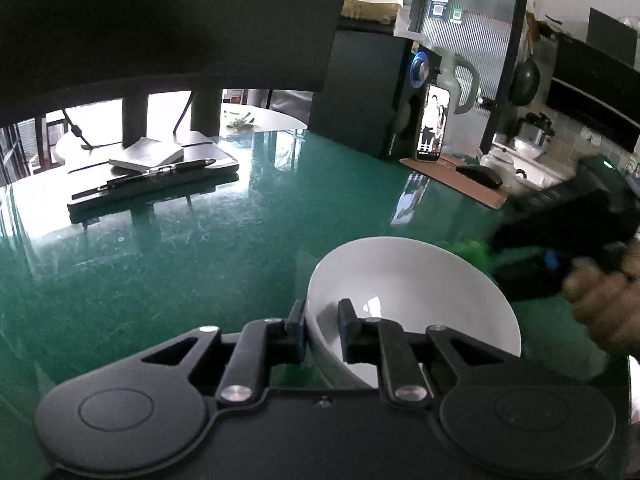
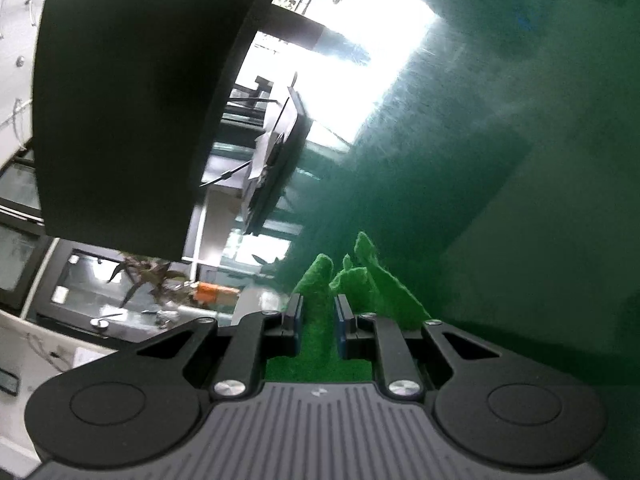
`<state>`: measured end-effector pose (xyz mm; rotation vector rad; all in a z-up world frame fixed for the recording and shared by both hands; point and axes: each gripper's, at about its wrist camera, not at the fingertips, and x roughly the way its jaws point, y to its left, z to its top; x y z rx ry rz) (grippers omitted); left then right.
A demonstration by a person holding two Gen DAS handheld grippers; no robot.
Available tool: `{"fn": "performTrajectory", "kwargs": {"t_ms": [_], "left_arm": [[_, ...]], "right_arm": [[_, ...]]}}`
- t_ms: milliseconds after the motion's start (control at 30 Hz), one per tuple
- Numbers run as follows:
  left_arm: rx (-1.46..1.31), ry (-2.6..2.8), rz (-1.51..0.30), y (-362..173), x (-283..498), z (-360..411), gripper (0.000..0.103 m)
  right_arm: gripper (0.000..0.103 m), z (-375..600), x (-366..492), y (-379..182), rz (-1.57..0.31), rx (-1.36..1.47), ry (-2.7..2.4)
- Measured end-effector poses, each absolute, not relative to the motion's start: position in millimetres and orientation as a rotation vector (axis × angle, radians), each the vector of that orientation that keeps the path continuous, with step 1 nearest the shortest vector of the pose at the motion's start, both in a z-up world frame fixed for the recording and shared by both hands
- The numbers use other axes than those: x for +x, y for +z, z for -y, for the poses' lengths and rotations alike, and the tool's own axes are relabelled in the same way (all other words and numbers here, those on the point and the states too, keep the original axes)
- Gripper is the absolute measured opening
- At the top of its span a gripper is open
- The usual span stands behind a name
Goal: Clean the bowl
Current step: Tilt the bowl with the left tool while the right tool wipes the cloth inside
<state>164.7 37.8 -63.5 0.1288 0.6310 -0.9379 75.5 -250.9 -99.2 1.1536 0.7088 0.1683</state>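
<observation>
A white bowl [image 1: 412,292] sits tilted on the glossy green table [image 1: 200,240] in the left wrist view. My left gripper [image 1: 322,312] is shut on its near rim, one finger outside the wall and one inside. Beyond the bowl's far right edge, a hand holds my right gripper, a dark blurred shape, with a bit of green cloth [image 1: 474,252] showing at its tip. In the right wrist view my right gripper [image 2: 318,308] is shut on the green cloth [image 2: 360,276], which sticks up in folds past the fingers above the green table [image 2: 520,200].
A dark monitor [image 1: 160,20] on its stand rises at the back, with a pen and notebook [image 1: 148,156] on its base. A phone [image 1: 432,124] leans on a black speaker at the back right, beside a brown mat with a mouse [image 1: 480,174].
</observation>
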Motion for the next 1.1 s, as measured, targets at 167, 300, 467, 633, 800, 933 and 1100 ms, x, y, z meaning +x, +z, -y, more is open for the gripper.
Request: {"fn": "performTrajectory", "kwargs": {"t_ms": [167, 300, 467, 633, 800, 933, 1100], "left_arm": [[0.123, -0.933, -0.629, -63.6, 163.0, -38.3, 0.017], [0.140, -0.940, -0.635, -65.4, 159.9, -34.4, 0.028], [0.147, -0.941, -0.639, -66.4, 158.1, -32.7, 0.028], [0.147, -0.934, -0.639, -66.7, 158.2, -32.2, 0.028], [0.147, -0.933, -0.638, -66.8, 158.0, -32.4, 0.028], [0.144, -0.934, -0.638, -67.9, 158.6, -33.8, 0.028], [0.143, -0.934, -0.638, -68.3, 157.9, -35.1, 0.028]], "right_arm": [[0.017, 234.3, 107.1, -93.5, -0.700, 1.130, 0.206], [0.017, 236.9, 92.5, -92.0, -0.681, 1.129, 0.207], [0.017, 254.7, 50.9, -100.5, -0.691, 1.172, 0.162], [0.013, 255.6, 32.9, -104.4, -0.686, 1.198, 0.159], [0.012, 248.6, 66.7, -96.1, -0.671, 1.148, 0.165], [0.012, 245.2, 76.9, -91.9, -0.680, 1.125, 0.171], [0.013, 256.0, 56.3, -81.6, -0.640, 0.970, 0.072]]}}
